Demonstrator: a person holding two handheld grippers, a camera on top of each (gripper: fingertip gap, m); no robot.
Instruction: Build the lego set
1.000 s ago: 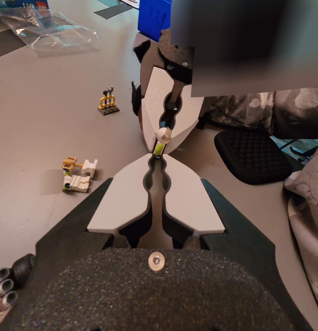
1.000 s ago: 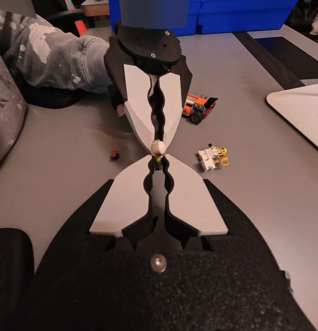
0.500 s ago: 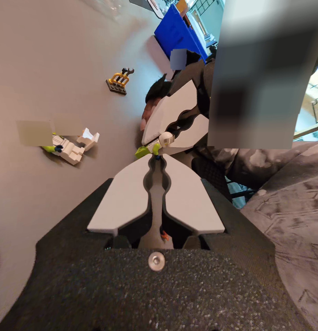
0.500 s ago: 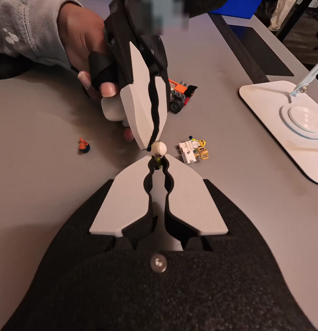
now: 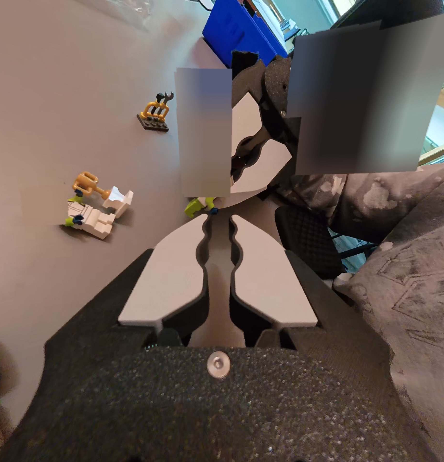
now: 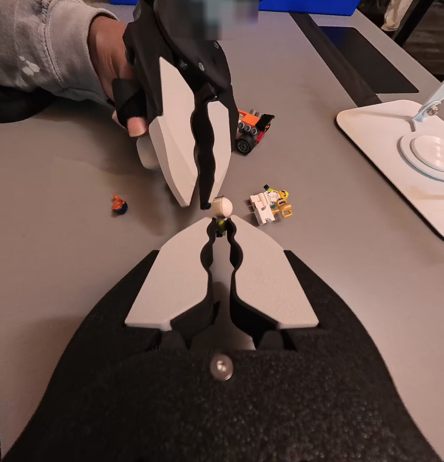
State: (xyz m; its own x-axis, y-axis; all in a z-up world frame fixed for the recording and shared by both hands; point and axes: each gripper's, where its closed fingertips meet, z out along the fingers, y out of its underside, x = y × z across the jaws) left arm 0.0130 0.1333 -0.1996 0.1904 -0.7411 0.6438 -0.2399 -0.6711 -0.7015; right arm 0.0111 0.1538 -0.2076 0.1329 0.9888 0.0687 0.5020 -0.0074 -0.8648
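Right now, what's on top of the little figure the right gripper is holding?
A white helmet sits on the minifigure clamped in the right gripper. Only its lime torso shows between the fingers; its face and legs are hidden. The left gripper hovers beside the helmet.

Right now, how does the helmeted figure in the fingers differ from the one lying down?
The helmeted figure is pinched upright in the right gripper's fingers; the lying figure rests flat on the table. One wears a white helmet; the other's yellow head is bare. Both show lime green.

Office: grey desk (image 6: 303, 75), mesh chair (image 5: 308, 240), blue bins (image 5: 238, 32).
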